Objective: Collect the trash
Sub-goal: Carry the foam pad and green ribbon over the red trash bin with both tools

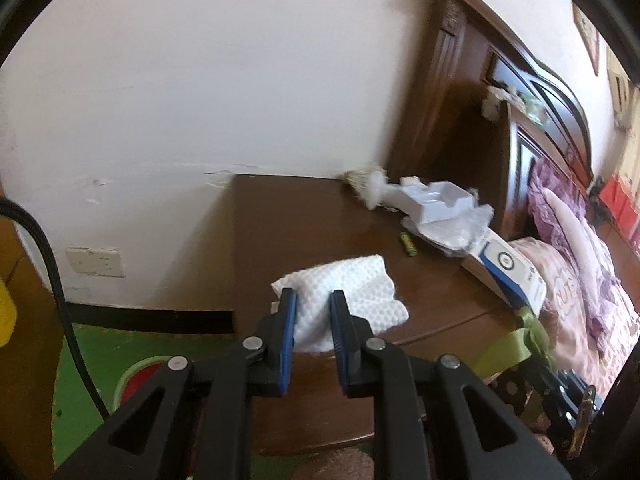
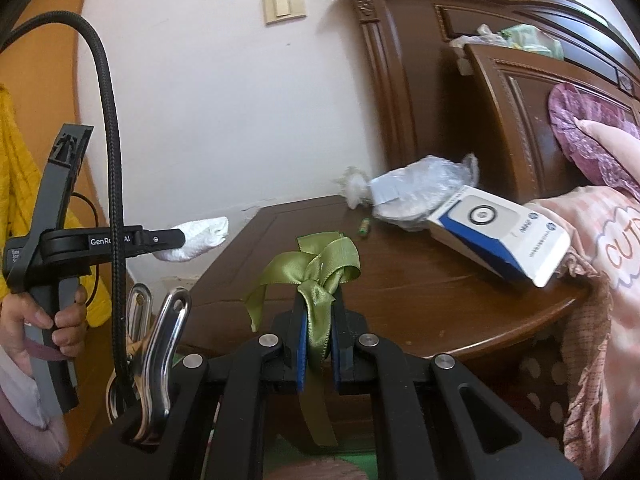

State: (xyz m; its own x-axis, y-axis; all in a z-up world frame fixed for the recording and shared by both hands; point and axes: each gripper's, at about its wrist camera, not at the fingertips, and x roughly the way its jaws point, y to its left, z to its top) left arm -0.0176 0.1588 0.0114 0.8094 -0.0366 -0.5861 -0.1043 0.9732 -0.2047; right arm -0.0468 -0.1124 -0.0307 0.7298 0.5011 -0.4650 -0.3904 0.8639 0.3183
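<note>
Tissue [image 1: 340, 300] sits pinched between the jaws of my left gripper [image 1: 313, 312], held up in front of the brown nightstand [image 1: 300, 232]; through the left wrist camera I judge the hold shallow, since most of the sheet fans out beyond the blue pads [image 1: 289, 320], so a quick swing could tear it or let it slip. More trash waits on the nightstand: a small green battery [image 1: 408, 243], a white plastic tray [image 1: 436, 200] on crumpled wrap, and a white-and-blue box [image 1: 506, 268] near the bed-side edge, whose print I cannot read here. Through the right wrist camera, my right gripper [image 2: 319, 322] is clamped on a green ribbon bow [image 2: 320, 268], its loose tail dangling below the jaws, where it could snag the metal carabiner [image 2: 160, 344] or the nightstand edge. The left gripper's body reads "GenRo" then "AI", partly hidden by the black cable [image 2: 116, 184]. The pink bedding [image 2: 608, 240] shows "CUT", cropped.
</note>
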